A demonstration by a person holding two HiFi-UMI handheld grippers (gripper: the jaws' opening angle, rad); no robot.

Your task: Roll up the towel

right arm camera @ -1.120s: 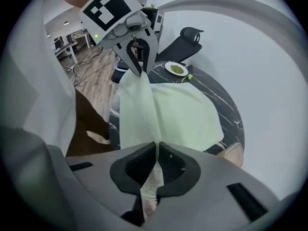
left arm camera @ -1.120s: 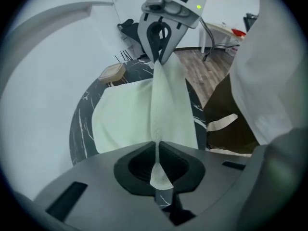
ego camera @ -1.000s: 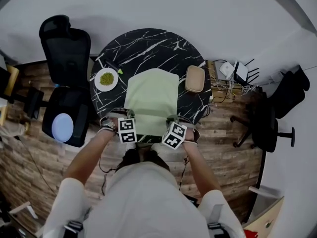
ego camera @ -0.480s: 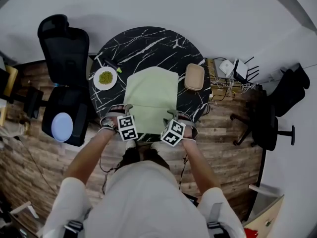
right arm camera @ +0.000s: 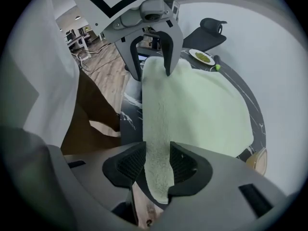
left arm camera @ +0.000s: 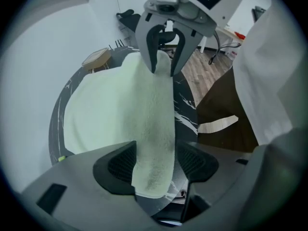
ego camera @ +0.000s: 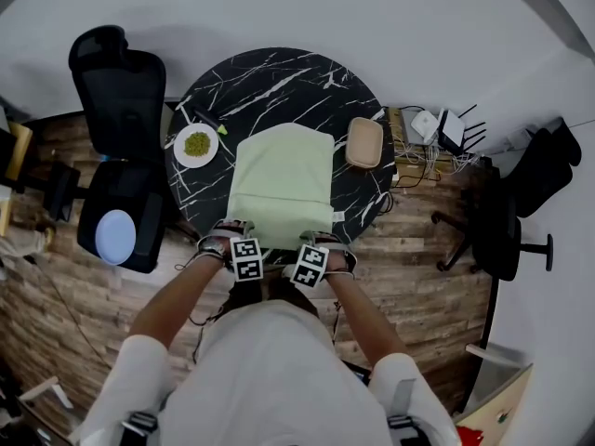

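Left gripper [left arm camera: 154,162]: jaws just opened wide, straddling the rolled near edge of one pale green towel [ego camera: 282,179]. Right gripper [right arm camera: 158,165]: jaws just closing, pads against that roll. The rest of the towel lies flat on one round black marble table [ego camera: 270,82], which also carries one plate [ego camera: 198,146] and one tan tray [ego camera: 364,144]. Wood floor [ego camera: 418,277]. Two black chairs: left chair [ego camera: 116,91], right chair [ego camera: 507,221].

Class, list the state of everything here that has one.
towel: spread flat, near edge gathered into a ridge
left gripper: jaws just opened, apart around the ridge
right gripper: jaws just opened, then closing, pads pressing the ridge
plate: holding green food
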